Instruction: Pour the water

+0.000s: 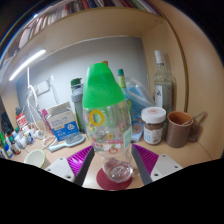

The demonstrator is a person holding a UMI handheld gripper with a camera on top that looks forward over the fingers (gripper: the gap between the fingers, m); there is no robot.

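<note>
Pale wooden desk (pixel 205 150) under a wall shelf of books (pixel 75 10), lit strip lamp (pixel 27 65) on the wall at left.

Clear plastic bottle with a green cap (pixel 106 120) dead ahead, upright, long axis vertical, cap pointing up at the shelf. Yellow printing on its clear body. Base set over a dark red coaster (pixel 104 180) on the desk.

Gripper (pixel 108 165) wide open about the bottle's lower part, magenta pads (pixel 78 158) either side of it; contact with the bottle hard to judge, no clear squeeze visible, bottle resting on its own base.

Right of the bottle: a small white-lidded jar (pixel 153 126), then a brown mug (pixel 180 129) just beside it, a tall clear glass bottle (pixel 162 85) behind both. Behind the green-capped bottle, partly hidden, a blue spray bottle (pixel 135 95). Left of it: a blue-and-white box (pixel 63 122), a cylindrical container (pixel 76 95) behind, and a cluster of small bottles (pixel 15 135) further left, too small to name. A white cup (pixel 35 157) near the left finger.

Bottle's contents hard to make out through the clear wall.
</note>
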